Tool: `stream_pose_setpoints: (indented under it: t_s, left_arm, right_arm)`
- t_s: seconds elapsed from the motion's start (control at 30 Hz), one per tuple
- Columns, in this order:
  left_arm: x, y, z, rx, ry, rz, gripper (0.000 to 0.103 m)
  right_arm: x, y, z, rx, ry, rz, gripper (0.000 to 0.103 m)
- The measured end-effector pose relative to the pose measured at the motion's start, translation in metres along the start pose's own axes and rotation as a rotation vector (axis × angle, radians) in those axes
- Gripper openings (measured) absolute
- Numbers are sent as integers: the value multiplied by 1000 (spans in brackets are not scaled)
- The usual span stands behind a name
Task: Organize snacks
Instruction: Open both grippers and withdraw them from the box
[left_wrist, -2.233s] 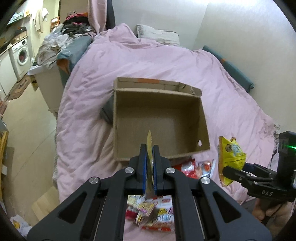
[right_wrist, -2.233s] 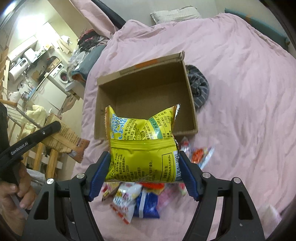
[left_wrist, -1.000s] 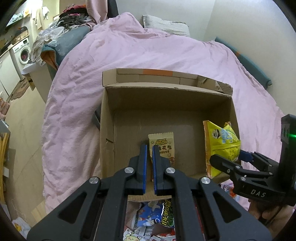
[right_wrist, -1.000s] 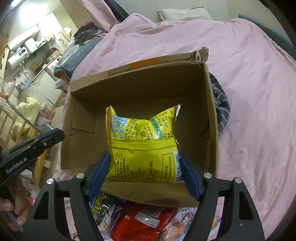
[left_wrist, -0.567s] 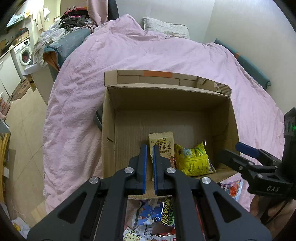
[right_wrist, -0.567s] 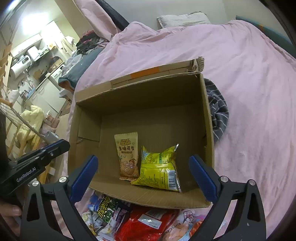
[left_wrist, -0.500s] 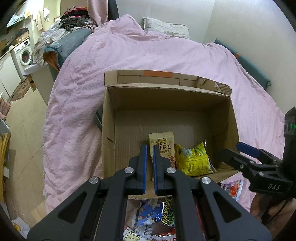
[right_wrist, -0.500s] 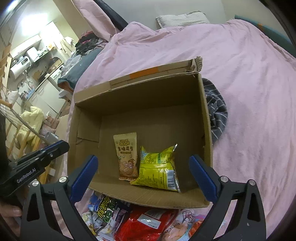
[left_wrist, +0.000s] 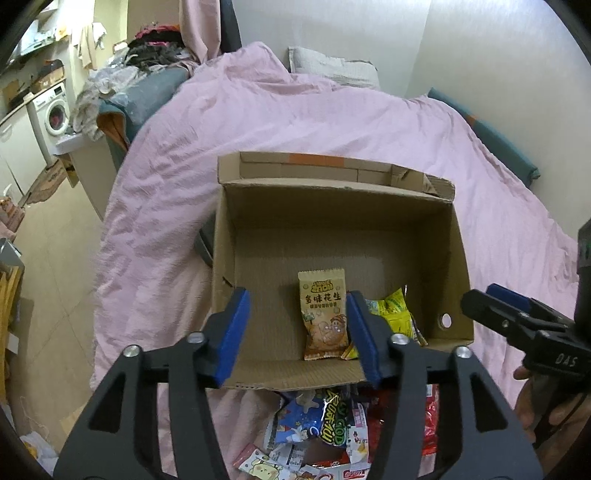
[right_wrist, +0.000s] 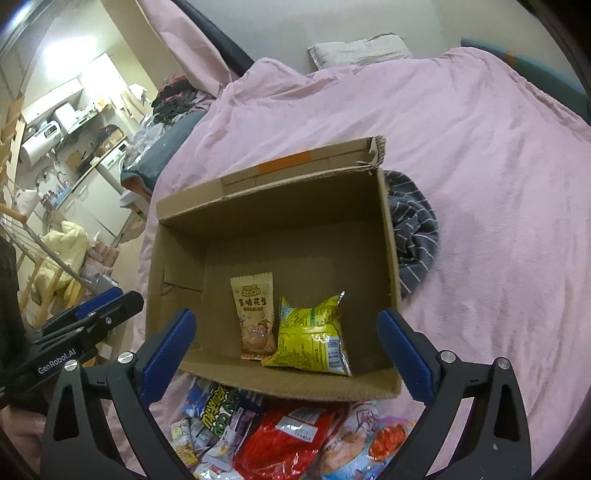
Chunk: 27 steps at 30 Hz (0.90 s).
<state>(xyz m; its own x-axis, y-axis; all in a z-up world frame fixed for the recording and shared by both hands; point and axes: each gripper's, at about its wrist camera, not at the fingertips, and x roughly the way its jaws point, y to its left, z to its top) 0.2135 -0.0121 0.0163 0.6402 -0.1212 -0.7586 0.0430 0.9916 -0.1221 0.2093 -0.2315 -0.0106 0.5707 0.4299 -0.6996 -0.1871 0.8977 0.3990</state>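
The left hand-held gripper (left_wrist: 297, 334) hangs above the near edge of the cardboard box (left_wrist: 456, 258), aimed forward and down into it, its blue-padded fingers (left_wrist: 232, 334) spread apart with nothing between them. The right hand-held gripper (right_wrist: 286, 354) is posed much the same way over the near wall of the box, its fingers (right_wrist: 404, 356) spread wide and empty. In the left wrist view the right hand-held gripper shows from the side at the right of the box, its tips level with the near right corner and the person's hand (left_wrist: 537, 402) wrapped around the handle below. In the right wrist view the left hand-held gripper's tips reach in from the left, just beside the box's left wall.

The box sits open on the pink duvet (right_wrist: 498, 147) of the bed. On its floor, toward the near side, lies a tan peanut packet (right_wrist: 255, 319), face up, and just to its right a yellow snack bag (right_wrist: 310, 336) whose edge touches the packet. A pile of loose snacks (right_wrist: 280, 432) lies on the duvet just near of the box, between the two hand-held grippers. A grey striped cloth (right_wrist: 415, 229) is bunched against the outside of the box's right wall.
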Motion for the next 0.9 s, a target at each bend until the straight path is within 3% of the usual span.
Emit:
stream_pose_setpoints:
  t_s: [0.1, 0.3, 0.57, 0.9]
  left_arm:
    - [-10, 1, -2, 0, -21, -32, 75]
    - [-34, 2, -12, 4, -67, -49, 85]
    - [-53, 7, -37, 15, -49, -57, 87]
    - [-67, 12, -72, 8, -9, 5, 87]
  right_arm:
    - [-13, 1, -2, 3, -20, 3, 101]
    - [-30, 4, -14, 10, -31, 8, 101]
    - [-50, 5, -40, 28, -16, 15, 101]
    - [-58, 3, -71, 39, 43, 0, 101]
